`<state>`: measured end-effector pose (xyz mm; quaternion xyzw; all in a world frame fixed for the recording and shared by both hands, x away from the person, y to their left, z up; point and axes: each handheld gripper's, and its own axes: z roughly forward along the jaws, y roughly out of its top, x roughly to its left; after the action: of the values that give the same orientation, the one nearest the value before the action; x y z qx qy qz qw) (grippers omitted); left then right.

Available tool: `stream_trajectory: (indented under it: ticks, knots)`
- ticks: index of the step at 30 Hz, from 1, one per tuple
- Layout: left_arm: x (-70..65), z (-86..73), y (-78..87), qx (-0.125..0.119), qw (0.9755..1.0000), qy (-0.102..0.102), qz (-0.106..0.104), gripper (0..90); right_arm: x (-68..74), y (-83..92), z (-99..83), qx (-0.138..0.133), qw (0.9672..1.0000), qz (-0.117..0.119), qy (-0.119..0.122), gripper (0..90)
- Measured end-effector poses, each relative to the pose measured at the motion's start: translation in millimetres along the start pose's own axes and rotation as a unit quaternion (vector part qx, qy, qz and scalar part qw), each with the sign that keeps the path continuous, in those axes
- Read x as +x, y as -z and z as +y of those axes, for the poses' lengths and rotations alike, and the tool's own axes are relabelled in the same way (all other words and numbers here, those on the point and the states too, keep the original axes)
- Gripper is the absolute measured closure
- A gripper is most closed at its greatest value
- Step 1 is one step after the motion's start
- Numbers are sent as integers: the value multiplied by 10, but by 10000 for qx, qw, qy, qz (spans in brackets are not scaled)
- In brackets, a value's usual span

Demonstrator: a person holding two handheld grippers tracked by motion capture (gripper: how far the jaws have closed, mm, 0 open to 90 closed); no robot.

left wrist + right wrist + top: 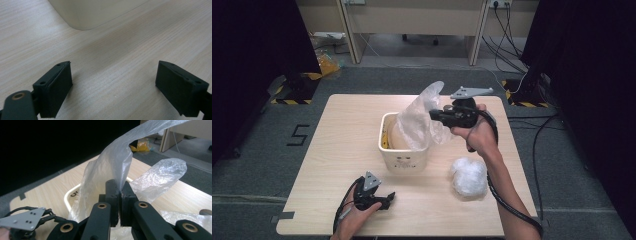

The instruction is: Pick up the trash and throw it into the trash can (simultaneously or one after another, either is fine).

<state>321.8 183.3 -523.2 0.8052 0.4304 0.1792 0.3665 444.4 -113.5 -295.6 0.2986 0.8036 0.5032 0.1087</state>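
Note:
A white bin [404, 150] stands at the middle of the wooden table [342, 125]. A clear plastic bag [419, 120] rises out of it, with its upper edge pulled up and to the right. My right gripper [433, 115] hangs above the bin's right rim, shut on a fold of that bag. In the right gripper view the two jaws meet on the bag's film [112, 165] at my right gripper [120, 187], with the bin's rim [67, 197] below. My left gripper [387, 199] rests low at the table's front left, open and holding nothing. Its fingers [56, 85] stand wide apart over bare wood.
A crumpled ball of clear plastic [468, 176] lies on the table right of the bin. The bin's lower corner [95, 12] sits ahead of my left gripper [113, 75]. Something yellow [385, 137] shows inside the bin's left wall. Desks and cables stand on the floor beyond.

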Motion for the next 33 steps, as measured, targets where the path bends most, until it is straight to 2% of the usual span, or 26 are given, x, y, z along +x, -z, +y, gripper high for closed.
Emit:
stream_trajectory:
  ticks: [5, 14, 22, 30, 33]
  knots:
    - [2, 1, 3, 22, 10000, -20, -1, 129, 65, -304, 135, 327, 9989, -244, 234, 879]
    - [2, 0, 4, 24, 10000, -24, 1, 129, 133, -741, 132, 722, 9966, -223, 330, 879]
    - [2, 0, 3, 14, 10000, -13, -1, 129, 142, -1074, -52, 1084, 9939, 3, 183, 875]
    - [4, 0, 7, 38, 10000, -34, -8, 129, 194, -1293, -215, 1513, 9879, 326, 139, 856]
    - [4, 0, 7, 38, 10000, -35, -9, 129, 201, -1331, -252, 1633, 9859, 354, 126, 847]
